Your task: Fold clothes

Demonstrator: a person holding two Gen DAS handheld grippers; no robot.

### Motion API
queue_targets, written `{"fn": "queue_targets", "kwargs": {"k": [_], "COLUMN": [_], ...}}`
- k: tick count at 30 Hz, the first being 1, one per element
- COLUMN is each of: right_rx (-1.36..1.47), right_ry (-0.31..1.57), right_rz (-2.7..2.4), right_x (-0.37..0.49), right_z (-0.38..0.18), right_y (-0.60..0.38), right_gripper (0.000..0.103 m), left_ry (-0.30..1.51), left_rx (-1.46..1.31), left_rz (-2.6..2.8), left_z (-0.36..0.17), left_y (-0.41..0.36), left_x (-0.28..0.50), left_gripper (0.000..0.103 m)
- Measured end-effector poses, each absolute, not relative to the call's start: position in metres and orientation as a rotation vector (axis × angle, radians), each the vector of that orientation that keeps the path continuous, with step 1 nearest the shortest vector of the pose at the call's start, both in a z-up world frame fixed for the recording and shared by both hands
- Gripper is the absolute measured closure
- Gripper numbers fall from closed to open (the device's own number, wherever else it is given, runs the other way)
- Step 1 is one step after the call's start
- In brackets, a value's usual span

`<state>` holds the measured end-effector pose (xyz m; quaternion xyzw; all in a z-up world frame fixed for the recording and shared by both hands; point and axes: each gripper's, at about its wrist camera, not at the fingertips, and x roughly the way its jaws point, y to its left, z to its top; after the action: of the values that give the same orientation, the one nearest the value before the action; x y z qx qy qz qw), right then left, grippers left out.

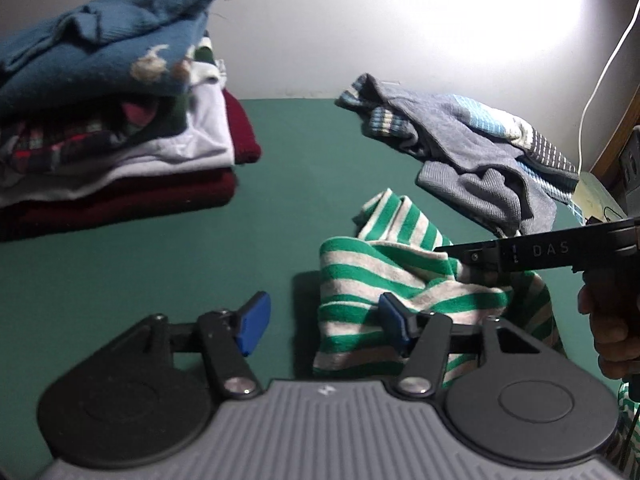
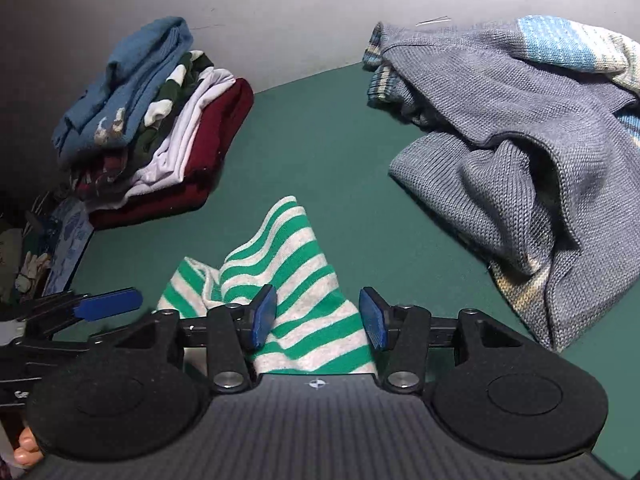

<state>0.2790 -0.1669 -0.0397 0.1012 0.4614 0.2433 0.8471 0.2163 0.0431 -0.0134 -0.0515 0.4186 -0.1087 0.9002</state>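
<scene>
Right wrist view: both tools [image 2: 318, 318] [image 1: 324, 322] gape over crumpled green-striped knit [image 2: 296, 280].

Left gripper [image 1: 322, 322] with blue pads spread apart, poised over the green table [image 1: 280, 200]. The green-and-white striped garment [image 1: 384, 280] lies crumpled just right of the gripper's centre, behind its right pad. The right gripper [image 1: 452, 249], held by a hand [image 1: 612, 320], reaches onto that garment from the right. Beyond the garment lies a grey-blue knit [image 1: 480, 152]; far left of it, a folded stack [image 1: 112, 120].
</scene>
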Motion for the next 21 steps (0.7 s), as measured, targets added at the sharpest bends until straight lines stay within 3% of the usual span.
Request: {"fn": "queue_targets", "kwargs": {"k": [1,3,5,12,14,19,21], "right_rx": [0.186,0.132,0.116,0.201,0.176,0.092,0.061], "right_ry": [0.963,0.933,0.9,0.666,0.587,0.607,0.697], "right_rz": [0.522,0.551,0.553,0.375,0.299,0.22,0.194], "right_x": [0.276,0.267,0.259,0.225,0.21,0.206,0.214], "right_z": [-0.039,-0.036,-0.031,0.023,0.037,0.02,0.0], "right_y": [-0.167,-0.167,-0.17,-0.209,-0.217,-0.218,-0.213], "right_gripper": [0.064,0.083,0.093,0.096,0.096,0.095,0.086], "left_ry": [0.881,0.877,0.834,0.637,0.578,0.68,0.768], "left_rx": [-0.105,-0.093,-0.071,0.005,-0.002,-0.017,-0.069], "left_rz": [-0.235,-0.231,-0.198,-0.017,0.073,0.138,0.085], "left_z": [-0.017,-0.017,-0.009,0.026,0.041,0.026,0.009], "left_y": [0.038,0.032,0.032,0.043,0.063,0.104,0.115], "left_x": [0.219,0.22,0.214,0.189,0.18,0.187,0.189], "left_gripper": [0.062,0.074,0.084,0.092,0.103,0.102,0.096]}}
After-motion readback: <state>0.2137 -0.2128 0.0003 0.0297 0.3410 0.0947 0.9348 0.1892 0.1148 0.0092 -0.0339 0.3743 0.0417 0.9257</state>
